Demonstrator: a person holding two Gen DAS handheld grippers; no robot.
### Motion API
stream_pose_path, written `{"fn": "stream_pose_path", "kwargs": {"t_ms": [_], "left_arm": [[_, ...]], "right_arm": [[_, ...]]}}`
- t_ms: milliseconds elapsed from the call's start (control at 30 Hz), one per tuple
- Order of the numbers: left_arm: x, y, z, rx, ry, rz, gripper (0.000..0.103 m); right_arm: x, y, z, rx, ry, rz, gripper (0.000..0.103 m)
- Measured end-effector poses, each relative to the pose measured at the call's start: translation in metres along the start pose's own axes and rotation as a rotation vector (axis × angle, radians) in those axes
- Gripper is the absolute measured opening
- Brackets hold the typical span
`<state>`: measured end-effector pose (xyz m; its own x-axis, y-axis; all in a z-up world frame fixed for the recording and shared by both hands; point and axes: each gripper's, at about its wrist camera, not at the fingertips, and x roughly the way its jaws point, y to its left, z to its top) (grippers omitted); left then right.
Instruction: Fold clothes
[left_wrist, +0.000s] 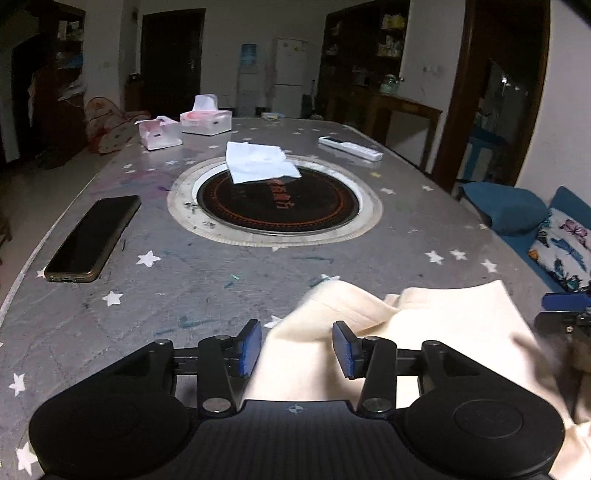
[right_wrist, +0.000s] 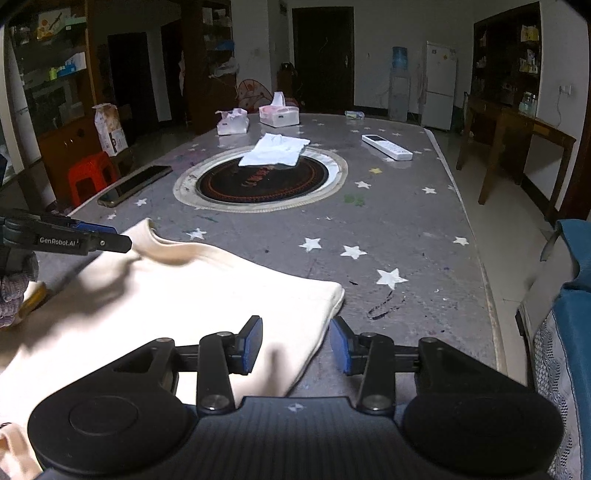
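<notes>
Left wrist view: left gripper (left_wrist: 297, 349) w/ jaws spread wide, blue pads (left_wrist: 250, 347) apart, nothing clamped. Cream garment (left_wrist: 424, 325) lies on the near right part of the grey star-print table (left_wrist: 221, 280); a rumpled fold of it sits btwn the pads, not pinched. Black phone (left_wrist: 92, 240) on the table's left side. Round dark hotplate inset (left_wrist: 277, 206) in the table centre, a folded white cloth (left_wrist: 258, 164) across its far rim. Two tissue boxes (left_wrist: 205, 118) beyond, white remote (left_wrist: 351, 147) far right. Right gripper (left_wrist: 565, 314) peeks in at right edge, next to the garment.

Right wrist view: right gripper (right_wrist: 295, 345) also wide open, holding nothing; the garment's (right_wrist: 184, 295) right edge runs btwn its pads (right_wrist: 251, 345). Left gripper (right_wrist: 66, 236) sits over the garment's far left corner near the neckline; can't tell contact. Red stool (right_wrist: 92, 173) beside the table (right_wrist: 406, 229) at left.
</notes>
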<state>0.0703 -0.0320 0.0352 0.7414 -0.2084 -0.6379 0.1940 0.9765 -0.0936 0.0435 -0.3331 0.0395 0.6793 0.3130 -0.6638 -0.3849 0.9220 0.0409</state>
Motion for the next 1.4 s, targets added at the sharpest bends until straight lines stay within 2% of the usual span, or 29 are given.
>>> {"fn": "stream_pose_path", "kwargs": {"t_ms": [33,67,167,333,433,500,600,667,767,833,933,967,1033,1067,1167,1300,1367,1400], "left_arm": [[0.002,-0.002,0.0,0.006,-0.001,-0.002,0.037],[0.001,-0.006,-0.001,0.023,-0.011,-0.018,0.017],[-0.006,-0.019,-0.006,0.086,-0.039,-0.07,0.01],[-0.023,-0.047,-0.022,0.23,-0.045,-0.226,0.011],[-0.033,-0.055,-0.029,0.278,-0.06,-0.275,0.013],[-0.039,-0.053,-0.026,0.274,-0.08,-0.282,0.022],[-0.042,-0.046,-0.016,0.235,-0.12,-0.238,0.037],[-0.038,-0.037,-0.008,0.19,-0.119,-0.195,0.04],[-0.022,-0.025,0.001,0.137,-0.072,-0.158,0.041],[-0.015,-0.023,0.0,0.136,-0.044,-0.182,0.047],[-0.005,-0.021,-0.002,0.133,-0.002,-0.218,0.047],[-0.001,-0.02,-0.003,0.132,0.011,-0.23,0.046],[0.005,-0.018,-0.004,0.13,0.037,-0.253,0.024],[0.005,-0.017,-0.005,0.132,0.034,-0.255,0.009],[0.0,-0.007,-0.002,0.099,-0.017,-0.203,0.006],[-0.001,0.017,0.008,-0.004,-0.067,-0.061,0.005],[0.002,0.027,0.01,-0.032,-0.065,0.001,0.005],[0.004,0.031,0.01,-0.042,-0.059,0.019,0.005]], "right_arm": [[0.003,-0.001,0.0,0.002,0.003,-0.001,0.04],[0.005,-0.002,0.0,0.004,0.006,-0.001,0.04],[0.009,-0.004,0.001,0.003,0.01,-0.001,0.041],[0.015,-0.005,0.002,0.001,0.02,0.004,0.041],[0.017,-0.005,0.002,0.0,0.023,0.009,0.041],[0.018,-0.005,0.002,-0.002,0.024,0.01,0.041],[0.019,-0.005,0.003,-0.005,0.027,0.008,0.041],[0.02,-0.005,0.003,-0.005,0.028,0.007,0.041],[0.022,-0.005,0.003,-0.005,0.031,0.006,0.041],[0.023,-0.004,0.004,-0.007,0.033,0.006,0.042],[0.025,-0.004,0.004,-0.012,0.039,0.007,0.042],[0.025,-0.004,0.004,-0.014,0.041,0.007,0.042],[0.027,-0.004,0.005,-0.016,0.047,0.01,0.042],[0.029,-0.005,0.005,-0.015,0.051,0.012,0.042],[0.033,-0.005,0.006,-0.013,0.06,0.014,0.041],[0.037,-0.007,0.008,0.005,0.068,0.017,0.039],[0.039,-0.008,0.008,0.011,0.075,0.014,0.038],[0.041,-0.009,0.009,0.014,0.083,0.01,0.032]]}}
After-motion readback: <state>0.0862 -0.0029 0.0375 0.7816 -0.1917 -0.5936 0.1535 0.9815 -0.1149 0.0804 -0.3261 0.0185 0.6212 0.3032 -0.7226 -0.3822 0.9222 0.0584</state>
